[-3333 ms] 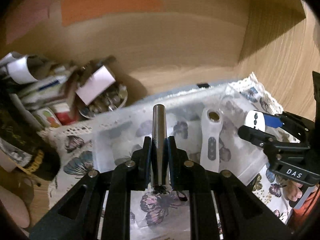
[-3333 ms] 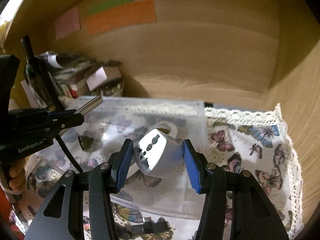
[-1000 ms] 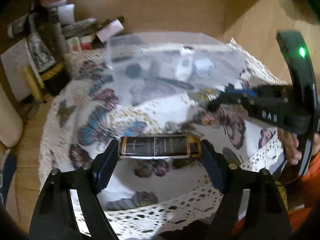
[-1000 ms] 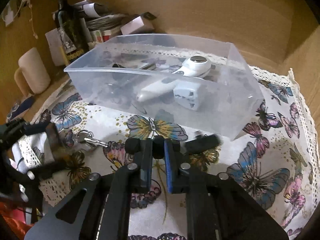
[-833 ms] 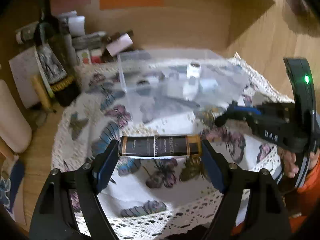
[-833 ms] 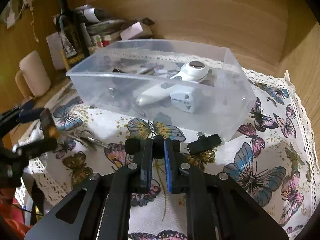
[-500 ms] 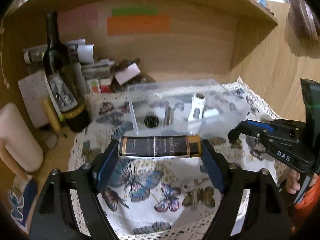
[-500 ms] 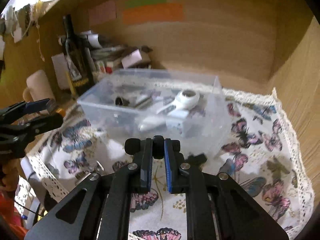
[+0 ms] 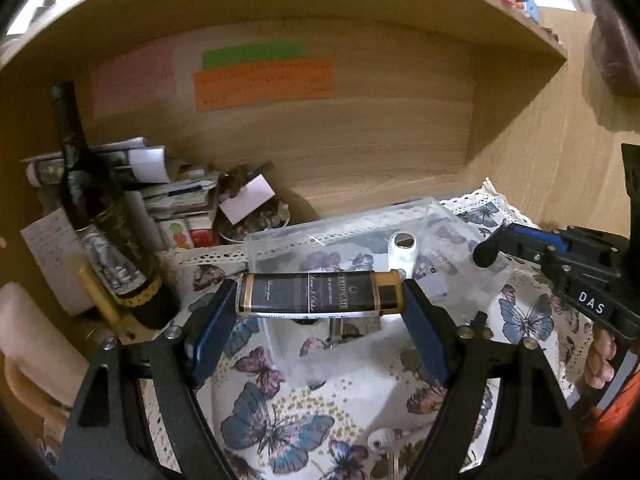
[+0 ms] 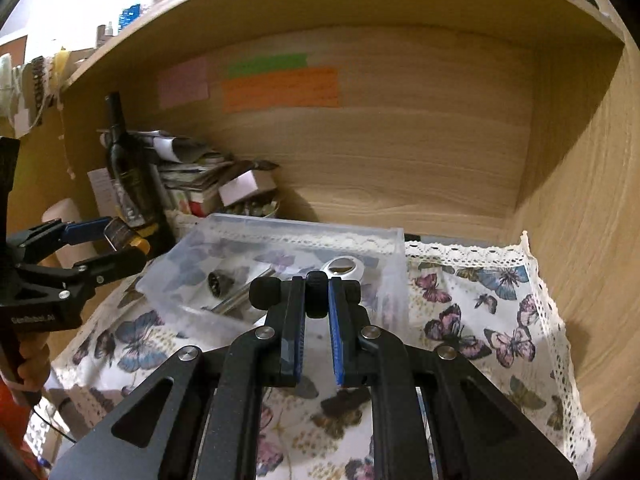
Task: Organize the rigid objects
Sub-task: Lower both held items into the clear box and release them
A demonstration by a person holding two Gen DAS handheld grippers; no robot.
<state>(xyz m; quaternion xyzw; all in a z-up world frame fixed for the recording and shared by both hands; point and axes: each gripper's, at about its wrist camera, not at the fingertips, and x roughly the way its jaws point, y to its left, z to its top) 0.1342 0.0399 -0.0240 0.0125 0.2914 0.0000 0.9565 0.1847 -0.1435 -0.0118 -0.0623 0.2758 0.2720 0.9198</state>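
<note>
My left gripper is shut on a black and gold box, held crosswise in the air in front of the clear plastic bin. The box also shows in the right wrist view, to the left of the bin. The bin holds a white handheld device, a metal rod and a small dark round part. My right gripper is shut on a small black piece, raised over the bin's near side. It shows from the side in the left wrist view.
A butterfly-print cloth covers the shelf floor. A dark wine bottle, stacked papers and boxes and a bowl of small items crowd the back left. Keys lie on the cloth near me. Wooden walls enclose the back and right.
Both grippers have risen and tilted up from the cloth toward the bin. My left gripper still holds the box. My right gripper has lifted with its small black piece.
</note>
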